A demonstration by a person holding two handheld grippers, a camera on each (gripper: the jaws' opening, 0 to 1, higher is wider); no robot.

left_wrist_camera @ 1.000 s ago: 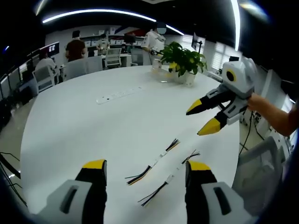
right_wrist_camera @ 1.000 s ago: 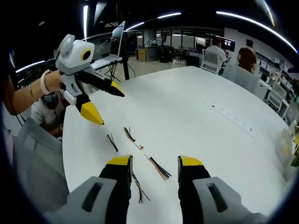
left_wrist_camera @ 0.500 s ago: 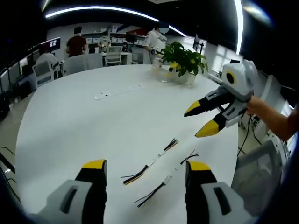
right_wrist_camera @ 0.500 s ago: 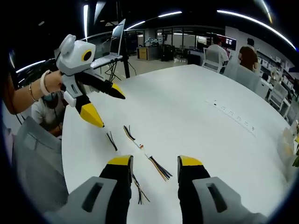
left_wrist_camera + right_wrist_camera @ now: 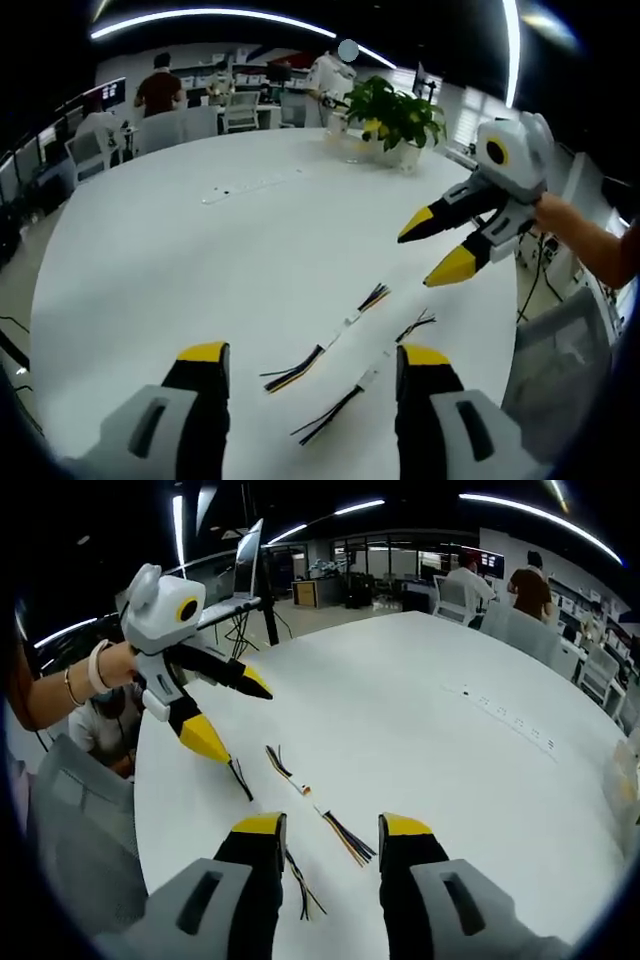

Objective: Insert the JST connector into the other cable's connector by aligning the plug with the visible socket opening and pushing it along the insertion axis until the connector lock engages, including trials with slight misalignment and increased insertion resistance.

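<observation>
Both my grippers hang spread wide above the table [image 5: 150,270], holding nothing, ready to pick up. The two cables lie side by side: one [image 5: 322,348] at twelve o'clock off my left gripper [image 5: 312,362], the other [image 5: 365,383] toward one o'clock, beneath my right gripper [image 5: 442,248].

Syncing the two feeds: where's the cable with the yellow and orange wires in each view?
Left gripper view: colored-wire cable lies lower centre, running diagonally just ahead of the jaws.
Right gripper view: the same cable lies lower centre, angling down toward the right jaw.
Shared landmark: the power strip set in the white table.
</observation>
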